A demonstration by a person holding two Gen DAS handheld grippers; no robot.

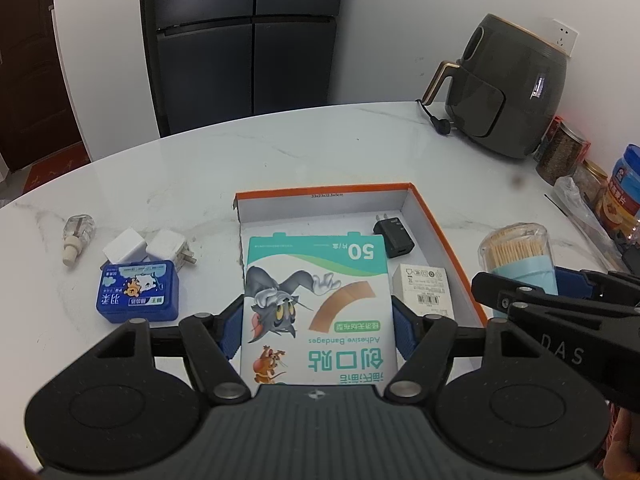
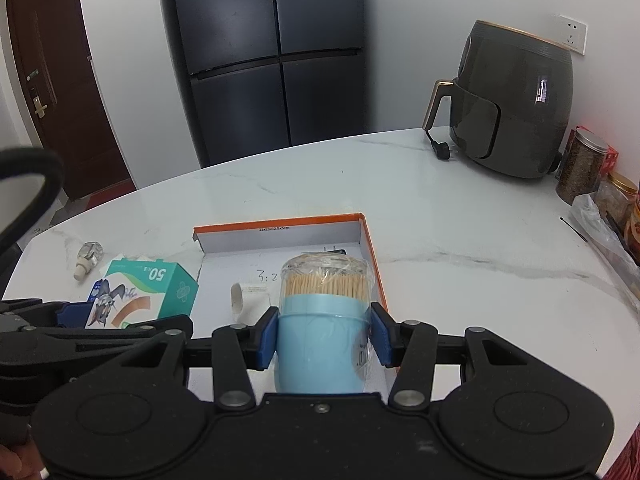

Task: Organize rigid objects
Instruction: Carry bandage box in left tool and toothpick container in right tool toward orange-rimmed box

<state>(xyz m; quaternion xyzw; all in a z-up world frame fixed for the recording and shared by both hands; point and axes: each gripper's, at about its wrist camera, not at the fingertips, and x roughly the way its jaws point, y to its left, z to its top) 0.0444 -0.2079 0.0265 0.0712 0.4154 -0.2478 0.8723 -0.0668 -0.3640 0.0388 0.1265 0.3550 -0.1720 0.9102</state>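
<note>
Both hand-held grippers loaded over the tray

Left hand-held gripper (image 1: 316, 330) clamps the bandage box (image 1: 316, 308); right hand-held gripper (image 2: 324, 334) clamps the toothpick jar (image 2: 325, 320), both above the orange-rimmed tray (image 1: 448, 236) on the worktop (image 1: 304, 148).

Teal-and-white cartoon-printed bandage box (image 1: 316, 312), pale blue toothpick jar (image 2: 322, 344), orange-rimmed white tray (image 1: 440, 224), white grey-veined marble table (image 1: 320, 152)

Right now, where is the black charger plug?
In the left wrist view, the black charger plug lies inside the orange-rimmed box, near its far right corner, just beyond the small white carton and right of the held bandage box.
</note>
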